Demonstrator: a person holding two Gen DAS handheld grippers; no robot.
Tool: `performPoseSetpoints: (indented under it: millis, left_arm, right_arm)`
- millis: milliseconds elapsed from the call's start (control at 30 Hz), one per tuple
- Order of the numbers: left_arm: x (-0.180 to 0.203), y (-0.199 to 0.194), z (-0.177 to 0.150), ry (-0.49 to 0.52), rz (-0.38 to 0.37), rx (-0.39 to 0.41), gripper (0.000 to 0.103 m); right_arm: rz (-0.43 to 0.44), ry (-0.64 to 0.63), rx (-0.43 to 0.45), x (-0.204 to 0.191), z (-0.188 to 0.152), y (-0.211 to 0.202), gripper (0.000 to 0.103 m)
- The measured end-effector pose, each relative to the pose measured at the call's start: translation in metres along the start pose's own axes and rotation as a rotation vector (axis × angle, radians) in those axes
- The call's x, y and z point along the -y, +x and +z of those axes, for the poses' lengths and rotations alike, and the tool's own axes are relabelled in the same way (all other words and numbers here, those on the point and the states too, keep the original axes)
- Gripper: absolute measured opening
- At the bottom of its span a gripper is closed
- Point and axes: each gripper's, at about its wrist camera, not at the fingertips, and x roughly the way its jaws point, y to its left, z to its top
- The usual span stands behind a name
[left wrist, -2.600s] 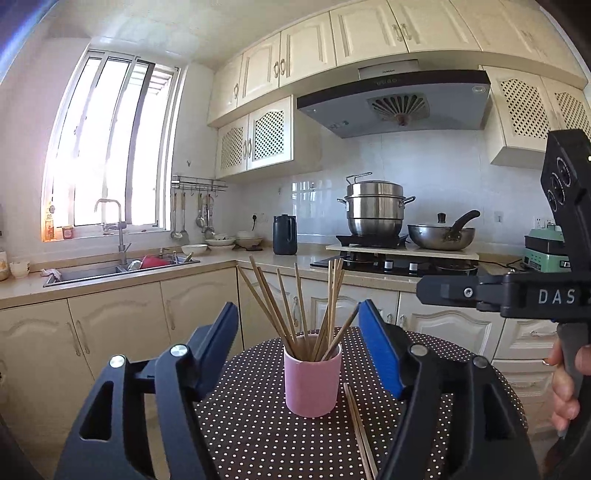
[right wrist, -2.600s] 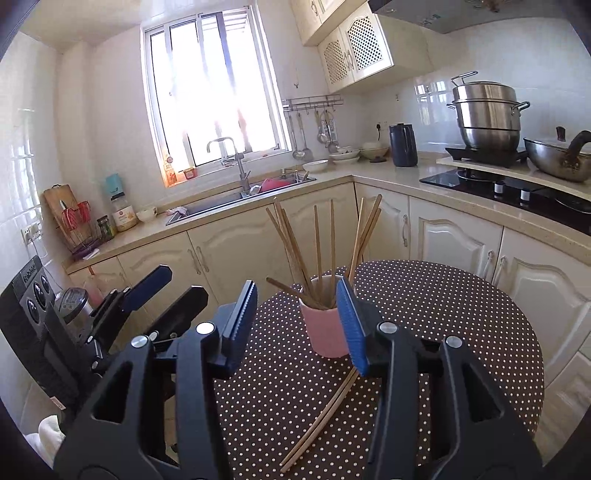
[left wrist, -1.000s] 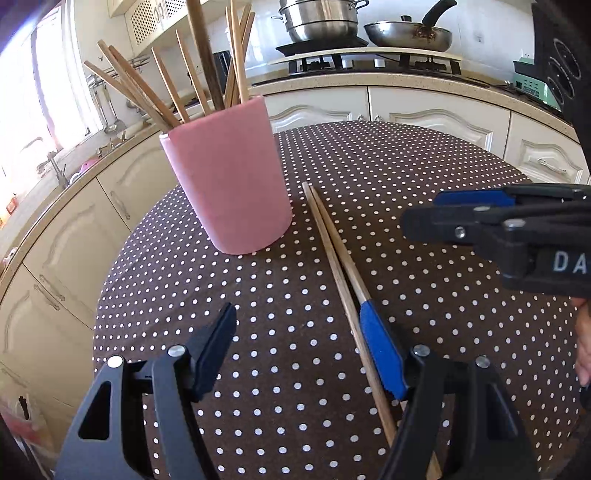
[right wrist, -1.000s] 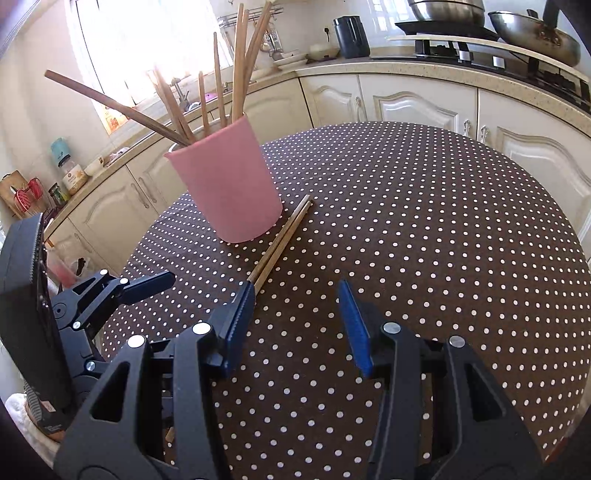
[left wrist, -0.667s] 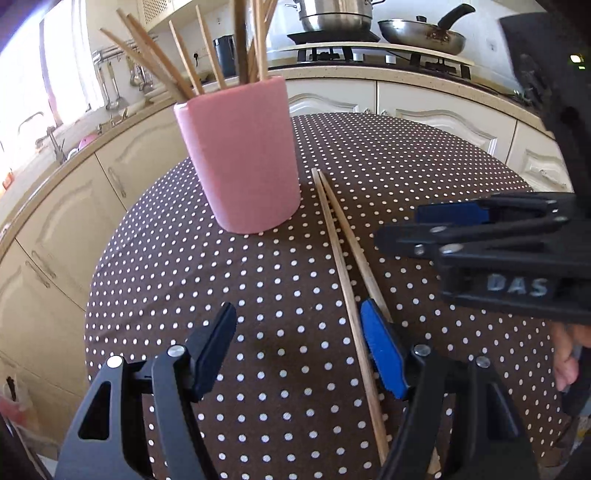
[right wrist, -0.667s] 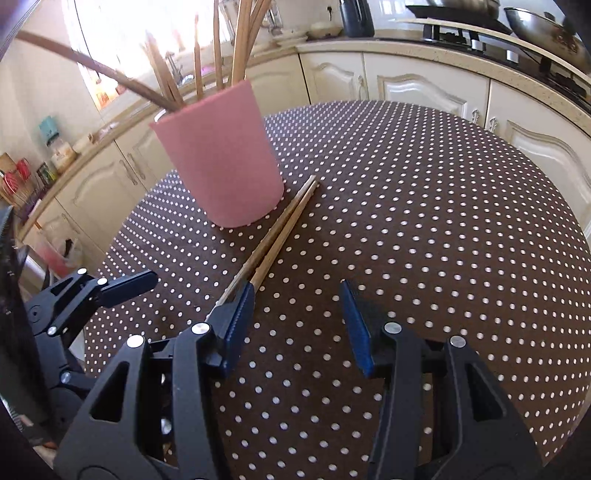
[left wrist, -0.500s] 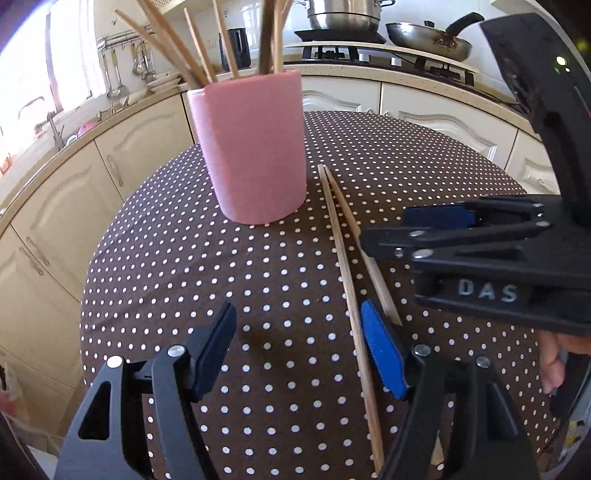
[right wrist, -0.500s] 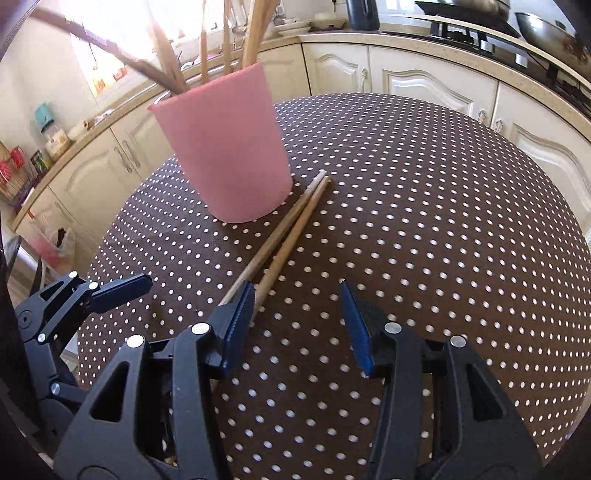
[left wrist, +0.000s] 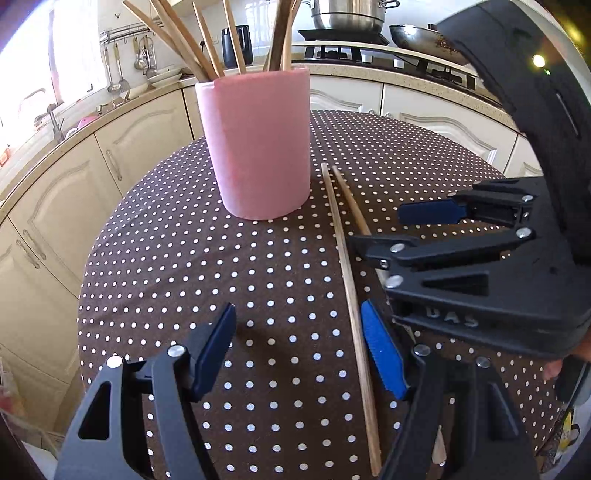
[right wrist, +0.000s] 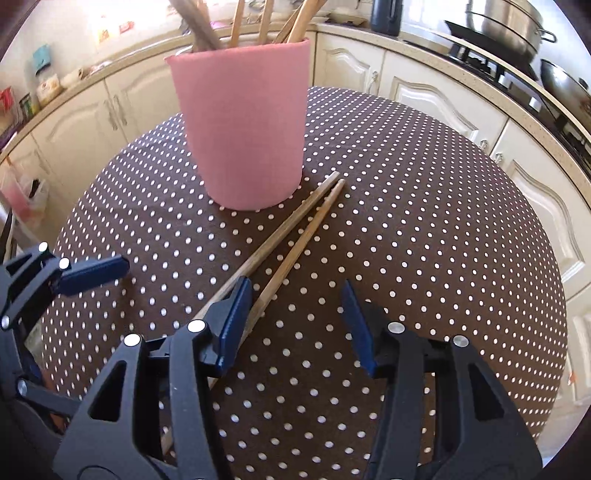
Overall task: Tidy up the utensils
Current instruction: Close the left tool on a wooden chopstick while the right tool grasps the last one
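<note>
A pink cup (left wrist: 258, 144) holding several wooden chopsticks stands on the round dotted table (left wrist: 166, 258); it also shows in the right wrist view (right wrist: 245, 122). Two loose chopsticks (left wrist: 351, 295) lie side by side on the cloth right of the cup, also in the right wrist view (right wrist: 291, 236). My left gripper (left wrist: 299, 354) is open and empty, low over the table, with one chopstick just inside its right finger. My right gripper (right wrist: 295, 325) is open and empty, with the near ends of the chopsticks by its left finger. The right gripper also shows in the left wrist view (left wrist: 406, 229).
Cream kitchen cabinets (left wrist: 140, 144) and a countertop curve behind the table. A stove with a steel pot (left wrist: 347, 14) and a wok (left wrist: 424, 37) is at the back right. A sink (left wrist: 55, 125) is under the window at the left. The table edge drops off close on the left.
Both grippers have come down from above the cup to low over the table and moved closer to the loose chopsticks. Both stay open. The chopsticks have not moved.
</note>
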Motion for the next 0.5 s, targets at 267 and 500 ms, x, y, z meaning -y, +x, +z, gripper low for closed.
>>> performPoseSetpoints:
  millis: [267, 500]
  left_arm:
    - [0.008, 0.007, 0.014, 0.049, 0.032, -0.02, 0.069]
    - [0.023, 0.018, 0.031, 0.112, 0.036, -0.026, 0.069]
  right_arm:
    - [0.047, -0.064, -0.122, 0.014, -0.004, -0.011, 0.05]
    - [0.086, -0.039, -0.168, 0.036, -0.01, -0.018, 0.05]
